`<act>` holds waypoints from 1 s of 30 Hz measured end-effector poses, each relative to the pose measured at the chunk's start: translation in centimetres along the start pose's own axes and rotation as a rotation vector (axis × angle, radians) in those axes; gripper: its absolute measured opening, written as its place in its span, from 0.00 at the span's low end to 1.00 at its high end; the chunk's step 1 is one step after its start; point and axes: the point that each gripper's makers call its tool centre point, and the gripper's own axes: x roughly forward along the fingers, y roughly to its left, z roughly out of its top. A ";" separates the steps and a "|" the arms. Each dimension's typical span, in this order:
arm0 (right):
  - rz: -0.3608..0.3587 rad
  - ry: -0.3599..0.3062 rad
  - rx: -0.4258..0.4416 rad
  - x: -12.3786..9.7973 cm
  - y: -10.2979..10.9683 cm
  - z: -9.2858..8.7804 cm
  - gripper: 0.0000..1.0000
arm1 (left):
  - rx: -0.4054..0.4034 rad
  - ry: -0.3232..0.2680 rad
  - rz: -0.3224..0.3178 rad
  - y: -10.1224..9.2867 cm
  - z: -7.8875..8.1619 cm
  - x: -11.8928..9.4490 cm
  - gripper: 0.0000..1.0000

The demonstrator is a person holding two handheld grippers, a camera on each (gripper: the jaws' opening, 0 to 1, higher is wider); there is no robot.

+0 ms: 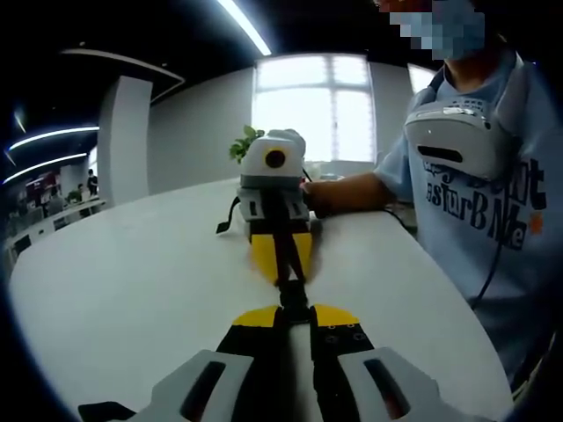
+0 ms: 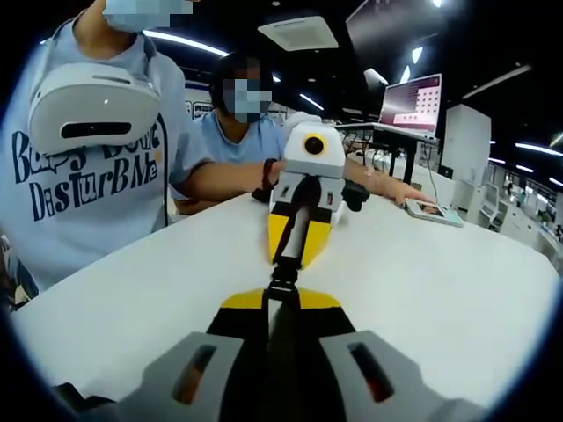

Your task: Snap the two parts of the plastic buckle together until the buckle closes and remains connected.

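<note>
Here, at frame centre above the table (image 1: pixel 132 290), the left gripper (image 1: pixel 294 309) and right gripper (image 2: pixel 281 297) face each other, each closed on one end of the buckle (image 1: pixel 293 290).

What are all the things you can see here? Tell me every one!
buckle: one, black, with its strap, held between the two grippers above the table.
table: one, white, under everything.
plant: one, green, at the table's far edge.
laptop: one, pinkish lit screen, on a desk behind.
phone: one, pale, flat on the table.
people: two, light blue shirts, at the table.
headset: one, white, hanging on one person's chest.
left gripper: yellow-tipped jaws shut on the buckle.
right gripper: yellow-tipped jaws shut on the buckle.
</note>
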 end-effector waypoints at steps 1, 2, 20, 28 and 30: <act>0.000 0.000 0.003 0.0 0.0 0.0 0.09 | 0.000 0.001 0.000 0.0 0.0 -0.1 0.11; 0.000 0.000 0.003 0.0 0.0 0.0 0.09 | 0.000 0.001 0.000 0.1 0.0 -0.1 0.11; -0.015 0.056 0.030 0.1 -0.1 0.1 0.09 | -0.005 0.001 0.008 0.4 0.2 -0.2 0.10; -0.024 0.037 0.058 0.1 -0.4 0.0 0.09 | -0.006 0.002 0.014 0.5 0.3 -0.1 0.10; -0.027 0.037 0.055 0.1 -0.4 0.0 0.09 | -0.006 0.002 0.013 0.6 0.3 -0.1 0.10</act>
